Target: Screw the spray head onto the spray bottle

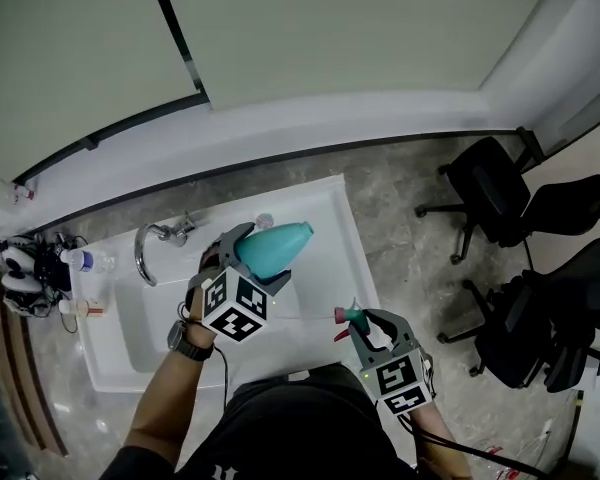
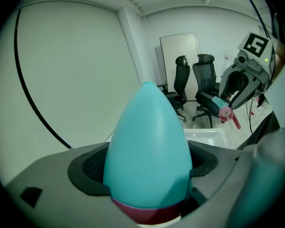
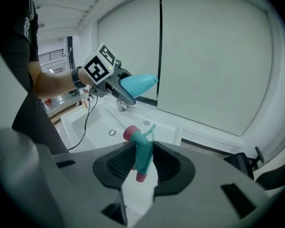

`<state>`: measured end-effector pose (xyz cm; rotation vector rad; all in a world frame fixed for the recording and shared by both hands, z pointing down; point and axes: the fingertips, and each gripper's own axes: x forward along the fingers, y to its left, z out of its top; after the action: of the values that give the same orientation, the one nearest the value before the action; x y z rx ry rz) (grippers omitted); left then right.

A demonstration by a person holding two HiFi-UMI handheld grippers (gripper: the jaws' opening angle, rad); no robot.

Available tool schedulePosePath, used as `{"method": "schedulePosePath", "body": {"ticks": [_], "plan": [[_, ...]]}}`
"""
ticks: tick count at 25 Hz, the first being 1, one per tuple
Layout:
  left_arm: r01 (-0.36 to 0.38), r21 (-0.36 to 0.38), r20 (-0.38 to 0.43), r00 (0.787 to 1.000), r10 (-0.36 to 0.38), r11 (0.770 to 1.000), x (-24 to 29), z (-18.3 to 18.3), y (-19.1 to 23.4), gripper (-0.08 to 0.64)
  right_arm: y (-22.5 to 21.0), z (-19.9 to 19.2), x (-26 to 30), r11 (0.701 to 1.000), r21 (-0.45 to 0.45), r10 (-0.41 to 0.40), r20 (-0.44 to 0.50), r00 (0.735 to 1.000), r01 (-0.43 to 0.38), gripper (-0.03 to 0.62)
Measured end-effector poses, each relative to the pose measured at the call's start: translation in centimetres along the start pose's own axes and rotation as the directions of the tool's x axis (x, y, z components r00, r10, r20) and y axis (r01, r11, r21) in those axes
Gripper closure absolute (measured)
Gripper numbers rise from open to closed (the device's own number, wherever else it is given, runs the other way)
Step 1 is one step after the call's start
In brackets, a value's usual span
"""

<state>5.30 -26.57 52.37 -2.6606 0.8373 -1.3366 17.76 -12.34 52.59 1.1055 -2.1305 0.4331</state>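
Holding the teal spray bottle (image 2: 149,151) in your left gripper (image 1: 244,258), you have both jaws clamped on its wide lower body, beside the dark pink band, and its narrow end juts out past them over the white sink (image 1: 325,208), near the faucet (image 1: 160,240). Your right gripper (image 1: 364,322) is closed on the spray head (image 3: 142,148): the 2 pads pinch its teal stem, with the pink collar just beyond the jaws and a small pink tip below. You hold the spray head apart from the bottle, to its right and nearer your body, at the sink's front right corner, so it is not yet on the bottle
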Motion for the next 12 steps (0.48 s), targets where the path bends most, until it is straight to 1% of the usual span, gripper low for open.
{"method": "schedulePosePath", "body": {"ticks": [4, 7, 9, 12], "plan": [[-0.036, 0.004, 0.053, 0.998, 0.035, 0.999, -3.4, 0.6, 0.0, 0.115, 1.8, 1.4, -2.2, 1.0, -0.024, -0.018, 0.031, 0.999, 0.019, 0.477], [-0.081, -0.002, 0.148, 0.986, 0.08, 0.997, -6.6, 1.4, 0.1, 0.115, 2.8, 2.8, -4.4, 0.998, -0.058, -0.033, 0.066, 0.997, 0.037, 0.477], [-0.114, -0.01, 0.231, 0.966, 0.114, 0.993, -8.8, 1.9, 0.2, 0.115, 3.5, 4.0, -6.1, 0.996, -0.075, -0.039, 0.095, 0.995, 0.046, 0.477], [-0.147, -0.046, 0.346, 0.925, 0.153, 0.988, -11.9, 2.2, 0.5, 0.115, 4.5, 6.2, -8.7, 0.992, -0.11, -0.048, 0.145, 0.988, 0.064, 0.477]]}}
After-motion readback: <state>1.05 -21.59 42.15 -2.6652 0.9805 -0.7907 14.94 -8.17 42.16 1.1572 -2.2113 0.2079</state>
